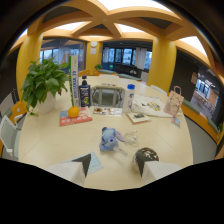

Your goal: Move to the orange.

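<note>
Orange (73, 112) lies well beyond open, empty fingers (84, 163), plainly seen.

The orange (73, 111) is glowing bright orange on a red booklet (76, 118). The table (45, 142) is showing pale cream. The plush toy (108, 138) is wearing soft blue and lilac. The potted plant (43, 82) is spreading green leaves from a white pot. The bottle (84, 93) is looking dark with a blue label. Yellow pillars (161, 62) are framing the room.
</note>
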Available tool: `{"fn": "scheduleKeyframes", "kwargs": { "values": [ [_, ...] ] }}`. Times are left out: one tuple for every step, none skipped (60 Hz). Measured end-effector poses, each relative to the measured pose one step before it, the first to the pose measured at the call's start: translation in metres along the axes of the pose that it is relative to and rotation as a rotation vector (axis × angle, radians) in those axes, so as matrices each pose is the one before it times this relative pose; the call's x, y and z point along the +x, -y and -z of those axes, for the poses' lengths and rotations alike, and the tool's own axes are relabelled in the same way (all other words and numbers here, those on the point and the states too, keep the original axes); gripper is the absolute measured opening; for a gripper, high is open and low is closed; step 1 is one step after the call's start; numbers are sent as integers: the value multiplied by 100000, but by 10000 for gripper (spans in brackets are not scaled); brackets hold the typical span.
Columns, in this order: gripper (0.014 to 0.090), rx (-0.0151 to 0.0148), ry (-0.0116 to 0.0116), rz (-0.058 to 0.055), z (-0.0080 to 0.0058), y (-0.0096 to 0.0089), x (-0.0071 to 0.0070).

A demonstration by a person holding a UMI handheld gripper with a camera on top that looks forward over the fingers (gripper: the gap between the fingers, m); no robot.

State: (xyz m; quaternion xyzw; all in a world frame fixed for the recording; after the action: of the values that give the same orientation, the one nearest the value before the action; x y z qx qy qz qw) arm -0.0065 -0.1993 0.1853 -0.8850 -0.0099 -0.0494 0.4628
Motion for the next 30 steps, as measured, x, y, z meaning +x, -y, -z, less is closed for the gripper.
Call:
{"fn": "scheduleKeyframes", "kwargs": {
  "values": [
    [855, -15, 6, 1, -14, 12, -36],
    [856, 168, 118, 131, -640, 79, 1],
    [856, 36, -31, 39, -47, 23, -85],
    [856, -99, -209, -21, 576, -27, -141],
    [856, 50, -185, 65, -20, -5, -98],
    [855, -21, -153, 76, -20, -40, -141],
    [855, -67, -120, 35, 3, -37, -174],
    [855, -42, -129, 50, 13, -56, -185],
    [855, -24, -131, 64, 10, -42, -212],
    [856, -86, -140, 74, 197, -21, -71],
    [856, -27, -302, -34, -184, -59, -416],
    [856, -85, -172, -39, 31, -57, -250],
    [858, -113, -143, -51, 44, -65, -200],
    [856, -87, -103, -51, 13, -76, -248],
    [856, -122, -113, -85, 47, -87, -256],
    [856, -127, -113, -72, 48, -83, -266],
    [855, -106, -110, -122, 79, -78, -269],
    [855, -112, 22, -139, 210, -129, -99],
    [855, -154, -151, -245, 102, -92, -345],
    [855, -169, -61, -240, 75, -101, -373],
    [855, -150, -14, -221, 67, -134, -381],
    [856, -80, 14, -167, 99, -69, -430],
    [855, -57, 41, -172, 45, -81, -369],
    [855, -21, -28, -182, 32, -61, -392],
    [855, 18, -32, -173, 9, -48, -406],
    [856, 88, -3, -147, -1, -7, -430],
    [855, 164, 28, -153, -27, 12, -440],
    [859, 195, 25, -128, -46, 15, -453],
    [856, 191, -25, -89, -86, 18, -458],
    [857, 152, 28, -30, 2, 41, -421]
  ]
}}
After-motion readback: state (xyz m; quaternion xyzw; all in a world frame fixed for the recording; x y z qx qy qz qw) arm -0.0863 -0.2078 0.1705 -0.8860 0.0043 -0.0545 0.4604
